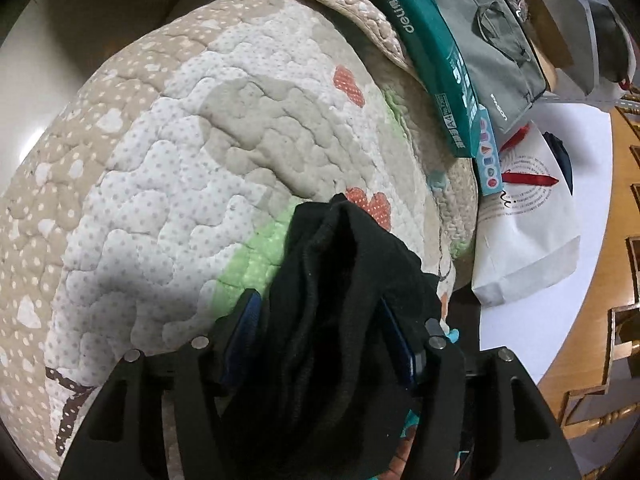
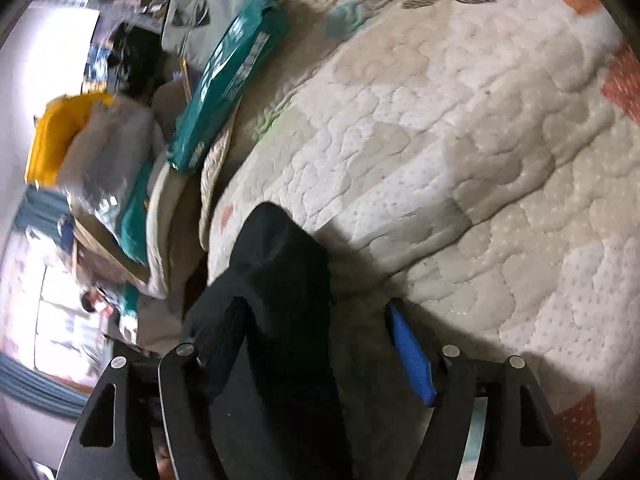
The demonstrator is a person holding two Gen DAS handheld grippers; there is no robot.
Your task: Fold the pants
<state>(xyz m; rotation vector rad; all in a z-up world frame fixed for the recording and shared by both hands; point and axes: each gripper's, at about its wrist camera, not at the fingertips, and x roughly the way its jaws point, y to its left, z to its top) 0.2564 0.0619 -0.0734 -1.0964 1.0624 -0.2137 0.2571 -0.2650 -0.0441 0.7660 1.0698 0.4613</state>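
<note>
Black pants (image 1: pixel 344 312) bunched between the fingers of both grippers, over the quilt (image 1: pixel 192 168); only dark folds in view, no leg or waistband to be told apart. Lying on the quilt or hanging just above it: cannot tell.

Left gripper (image 1: pixel 320 312): jaws parted, a thick wad of cloth filling the gap and draped over the blue pad on one side; pressing or merely resting against the pads, cannot tell. Right gripper (image 2: pixel 320 320): jaws wide apart, cloth lying along one finger only, the other blue pad (image 2: pixel 412 356) bare and clear of the cloth, so not clamped.

Judged from this: a fold being laid down and let go, or cloth not yet gripped firmly. No flat, squared stack visible anywhere on the quilt, so most of the folding probably left: spreading, aligning legs, doubling over.

Beyond the quilt's far edge: a teal paper pack (image 1: pixel 436 68), then a grey bag (image 1: pixel 492 40), a small light-blue box (image 1: pixel 490 152) and a white printed bag (image 1: pixel 528 216) on a white surface. Beside the quilt in the right view, blurred clutter, a yellow thing (image 2: pixel 60 140) among it.

Wide bare quilt ahead, nothing on it in the way. Likely nuisance: cloth snagging on the open fingers on withdrawal.
</note>
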